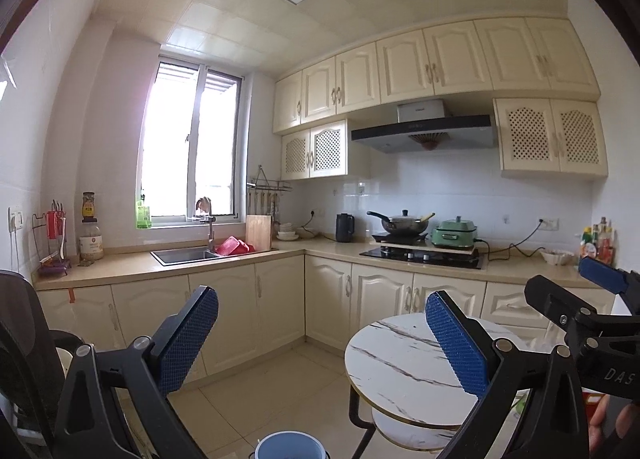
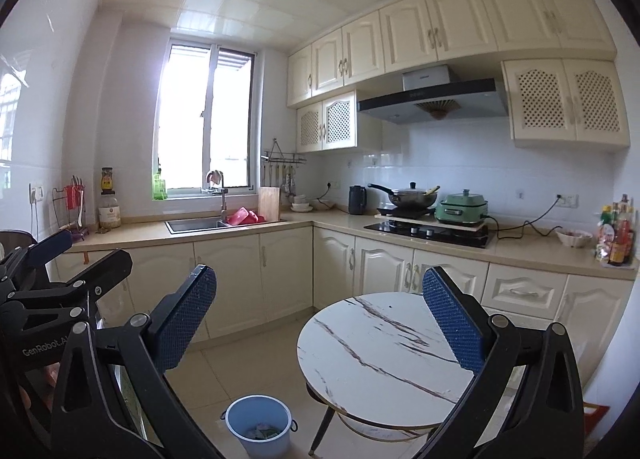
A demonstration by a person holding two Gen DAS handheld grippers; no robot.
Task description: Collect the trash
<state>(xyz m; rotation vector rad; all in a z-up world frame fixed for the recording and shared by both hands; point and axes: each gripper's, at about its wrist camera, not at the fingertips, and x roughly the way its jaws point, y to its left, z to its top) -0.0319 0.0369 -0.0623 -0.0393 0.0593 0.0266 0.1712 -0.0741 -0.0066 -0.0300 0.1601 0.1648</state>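
A small blue bucket (image 2: 258, 425) stands on the tiled floor left of a round marble-top table (image 2: 380, 351); some greenish scraps (image 2: 262, 433) lie in its bottom. My right gripper (image 2: 320, 319) hangs open and holds nothing, raised above the floor between bucket and table. In the left wrist view my left gripper (image 1: 322, 339) is also open and holds nothing, with the bucket's rim (image 1: 288, 445) at the bottom edge and the table (image 1: 408, 367) to the right. Each view catches the other gripper at its side: the right gripper (image 1: 576, 287) and the left gripper (image 2: 76, 259).
An L-shaped counter (image 2: 200, 233) runs along the far walls, with a sink (image 2: 196, 223), a hob carrying a wok (image 2: 412, 197), a green cooker (image 2: 462, 209) and a kettle (image 2: 357, 199). A dark chair (image 1: 24, 339) stands at the left. The table has a lower shelf (image 1: 416, 431).
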